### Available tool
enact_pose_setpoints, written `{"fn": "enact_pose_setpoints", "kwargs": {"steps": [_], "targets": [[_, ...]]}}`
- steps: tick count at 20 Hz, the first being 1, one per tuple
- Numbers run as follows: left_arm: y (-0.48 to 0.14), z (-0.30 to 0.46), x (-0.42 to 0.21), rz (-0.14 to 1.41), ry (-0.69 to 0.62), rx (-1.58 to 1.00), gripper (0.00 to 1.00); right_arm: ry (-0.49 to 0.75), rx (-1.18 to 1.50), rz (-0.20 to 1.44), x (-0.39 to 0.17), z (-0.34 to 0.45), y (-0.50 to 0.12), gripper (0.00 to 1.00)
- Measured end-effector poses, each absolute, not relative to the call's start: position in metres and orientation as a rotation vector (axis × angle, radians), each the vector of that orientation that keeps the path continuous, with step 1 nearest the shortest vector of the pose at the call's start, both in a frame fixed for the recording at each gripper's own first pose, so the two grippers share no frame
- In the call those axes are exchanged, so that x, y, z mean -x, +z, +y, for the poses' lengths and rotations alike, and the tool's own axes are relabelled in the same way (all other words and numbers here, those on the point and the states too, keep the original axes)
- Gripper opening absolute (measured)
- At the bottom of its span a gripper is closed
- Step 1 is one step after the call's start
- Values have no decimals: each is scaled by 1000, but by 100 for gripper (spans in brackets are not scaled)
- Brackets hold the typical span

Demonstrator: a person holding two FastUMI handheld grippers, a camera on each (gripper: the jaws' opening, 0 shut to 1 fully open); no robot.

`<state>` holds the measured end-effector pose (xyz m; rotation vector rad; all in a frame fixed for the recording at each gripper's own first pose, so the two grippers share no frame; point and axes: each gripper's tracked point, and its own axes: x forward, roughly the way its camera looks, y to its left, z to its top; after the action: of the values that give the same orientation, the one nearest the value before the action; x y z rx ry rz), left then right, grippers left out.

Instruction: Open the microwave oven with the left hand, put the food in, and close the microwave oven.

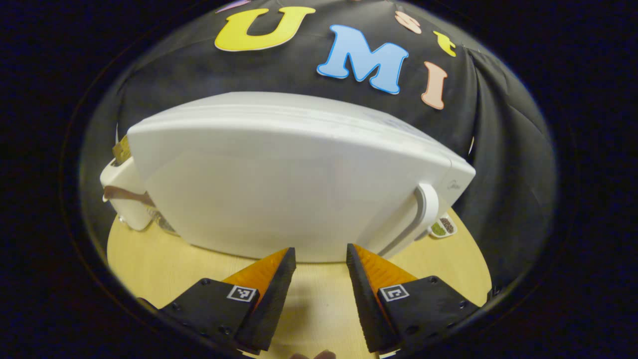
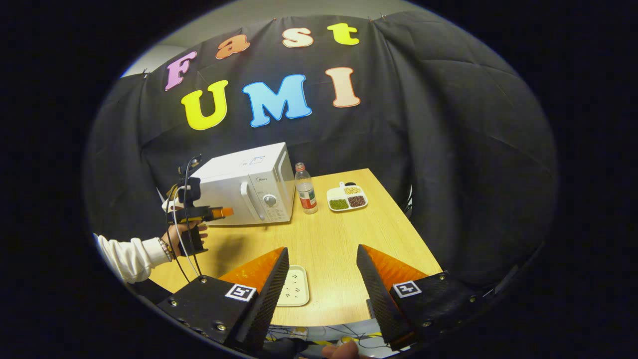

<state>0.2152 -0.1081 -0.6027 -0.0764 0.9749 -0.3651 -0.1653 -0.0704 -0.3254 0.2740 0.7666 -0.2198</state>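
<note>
The smooth white boxy microwave stands shut at the back of the pale wood-grain desk. The left gripper, fingers spread, faces its glossy door near the curved handle. The right gripper hangs spread above a flat rectangular plate.

A light wooden table carries everything, and the white microwave oven stands at its far left corner with the door shut. Just right of the microwave stands a clear bottle with a red label, and farther right lies a divided white dish holding green, yellow and dark grains. Well in front of the microwave, near the table's front edge, lies a small pale tray with dark specks.
</note>
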Motion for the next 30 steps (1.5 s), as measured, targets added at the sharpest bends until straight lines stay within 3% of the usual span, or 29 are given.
{"fn": "enact_pose_setpoints", "kwargs": {"steps": [7, 12, 15, 19, 26, 30], "targets": [[-609, -49, -66, 1156, -179, 171, 77, -98, -315, 735, 153, -84, -332, 84], [-548, -10, -36, 1116, -31, 272, 76, 24, -291, 706, 128, -81, -328, 84], [-489, -12, -40, 1036, -19, 258, 77, 52, -289, 645, 111, -84, -313, 84], [-366, -15, -73, 851, -79, 165, 75, 56, -255, 583, 92, -98, -287, 84], [-171, -77, -118, 505, -197, 193, 75, 38, -120, 444, 52, -98, -179, 84], [-56, -73, -131, 274, -231, 170, 76, 60, -129, 363, 12, -65, -114, 84]]}}
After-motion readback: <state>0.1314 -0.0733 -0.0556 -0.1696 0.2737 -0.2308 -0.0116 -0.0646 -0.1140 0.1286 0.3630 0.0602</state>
